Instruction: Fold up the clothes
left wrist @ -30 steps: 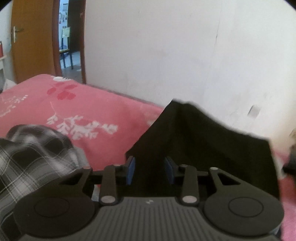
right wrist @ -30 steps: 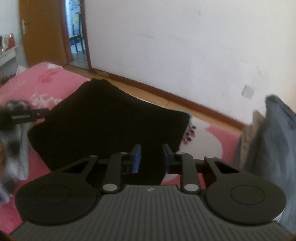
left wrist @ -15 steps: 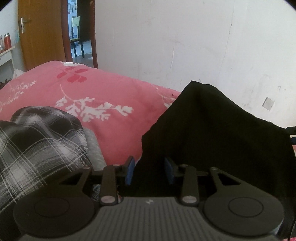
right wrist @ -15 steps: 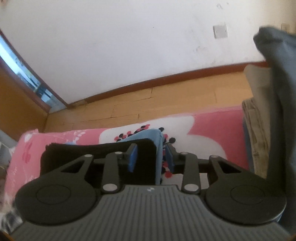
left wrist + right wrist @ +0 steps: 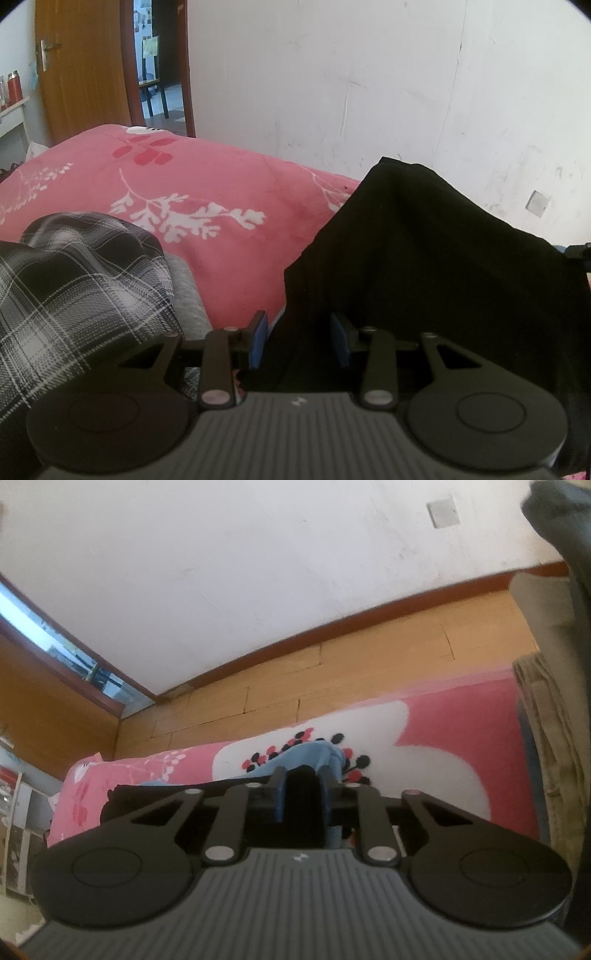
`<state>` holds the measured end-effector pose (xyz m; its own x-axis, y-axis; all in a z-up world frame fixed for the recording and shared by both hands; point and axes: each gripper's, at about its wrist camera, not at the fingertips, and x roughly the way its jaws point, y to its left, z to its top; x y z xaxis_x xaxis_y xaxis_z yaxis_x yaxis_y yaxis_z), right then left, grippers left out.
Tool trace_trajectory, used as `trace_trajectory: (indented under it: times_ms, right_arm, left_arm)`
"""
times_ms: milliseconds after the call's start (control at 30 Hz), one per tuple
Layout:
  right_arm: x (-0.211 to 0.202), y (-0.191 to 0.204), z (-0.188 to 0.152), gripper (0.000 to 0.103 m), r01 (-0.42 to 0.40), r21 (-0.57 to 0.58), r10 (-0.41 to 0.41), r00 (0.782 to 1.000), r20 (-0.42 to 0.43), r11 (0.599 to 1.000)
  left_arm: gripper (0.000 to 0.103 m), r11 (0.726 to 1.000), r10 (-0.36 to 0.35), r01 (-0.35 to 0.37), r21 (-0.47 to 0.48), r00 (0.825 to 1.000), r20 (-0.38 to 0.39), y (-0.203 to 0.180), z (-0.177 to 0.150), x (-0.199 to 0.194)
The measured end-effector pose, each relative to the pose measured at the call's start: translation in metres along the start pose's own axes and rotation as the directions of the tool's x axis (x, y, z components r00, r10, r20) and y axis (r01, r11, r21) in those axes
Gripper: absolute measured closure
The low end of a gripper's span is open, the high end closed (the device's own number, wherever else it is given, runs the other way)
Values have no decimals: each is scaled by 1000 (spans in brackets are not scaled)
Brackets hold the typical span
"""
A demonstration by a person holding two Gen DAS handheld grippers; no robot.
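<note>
Up close in the left wrist view, we held the left gripper (image 5: pixel 298 339) over the bed (image 5: pixel 229 192), whose pink cover carried white and red leaf prints. Its blue pads (image 5: pixel 257 339) stood partly apart, and the black garment (image 5: pixel 424 266) filled the gap between them; whether the pads actually pressed on the cloth we could not tell. That garment rose in a dark, tent-like fold ahead of the fingers and spread to the right edge of the frame. To the left lay a black-and-white plaid shirt (image 5: pixel 77 280) bunched on the bed, with a strip of grey cloth (image 5: pixel 186 291) just beside it. Behind stood a white wall (image 5: pixel 369 81) and an open wooden door (image 5: pixel 77 74).

Over in the right wrist view, the scene sat tilted. Our right gripper (image 5: pixel 302 792) had just been closing, and its pads pinched a fold of the black garment (image 5: pixel 301 794), which ran off to the left beneath the tool. A piece of light blue fabric (image 5: pixel 314 755) lay just beyond the fingertips on the bed (image 5: pixel 443 738). At the right edge sat khaki cloth (image 5: pixel 546 716) and a hanging dark grey garment (image 5: pixel 561 524). Wooden floor (image 5: pixel 332 672) ran between bed and wall.
</note>
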<state>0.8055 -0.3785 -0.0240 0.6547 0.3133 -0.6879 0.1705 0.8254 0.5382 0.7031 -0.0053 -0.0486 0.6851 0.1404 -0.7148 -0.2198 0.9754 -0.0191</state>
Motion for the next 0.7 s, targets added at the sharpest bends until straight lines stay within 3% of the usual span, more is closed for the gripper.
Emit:
trace_trajectory:
  times_ms: [333, 567, 700]
  right_arm:
    - [-14, 18, -4, 94, 36, -139, -30, 999, 41, 990]
    - [-9, 14, -8, 87, 34, -112, -35, 999, -7, 993]
    - [-13, 26, -22, 87, 63, -222, -57, 998, 32, 973]
  left_arm:
    - [62, 1000, 14, -14, 12, 1000, 8, -2, -1, -1]
    - [62, 1000, 15, -15, 18, 1000, 13, -2, -2, 0]
    - [62, 1000, 15, -15, 20, 1000, 15, -2, -2, 0]
